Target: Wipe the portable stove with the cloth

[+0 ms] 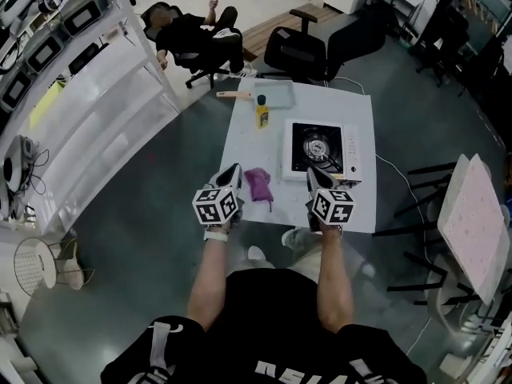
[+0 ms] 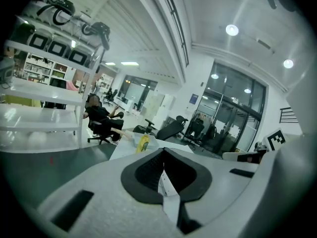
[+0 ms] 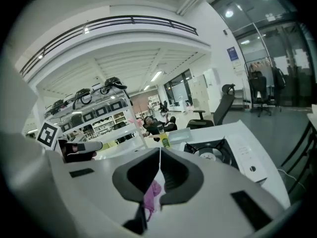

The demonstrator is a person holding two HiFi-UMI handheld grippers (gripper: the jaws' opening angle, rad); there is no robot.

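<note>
Item: left gripper (image 1: 233, 170) (image 2: 163, 151), held in the person's left hand; its jaws are pressed together tip to tip with nothing gripped between them. Item: right gripper (image 1: 313, 174) (image 3: 159, 151), held in the right hand; its jaws are likewise brought fully together and nothing is clamped. Item: cloth (image 1: 258, 184) (image 3: 152, 192), purple and crumpled, laid on the white table (image 1: 240, 138) between the two pairs of jaws, just to the right of the left pair and to the left of the right pair; in the right gripper view it is glimpsed through the gap beneath the closed jaws, untouched by them. Item: portable stove (image 1: 322, 149) (image 3: 218, 151), white-bodied with a black top and a round burner, set ahead of the right jaws and slightly to their right; whether the tips touch it cannot be told. Item: yellow bottle (image 1: 262, 112) (image 2: 143, 143) (image 3: 164, 142), stood upright well ahead of both pairs of jaws, between them. Item: shallow tray (image 1: 270, 93), placed beyond the bottle at the far edge of the table. Item: black office chair (image 1: 300, 50), past the table. Item: a person (image 1: 192, 32) reclined in another chair, far ahead of the left jaws
</note>
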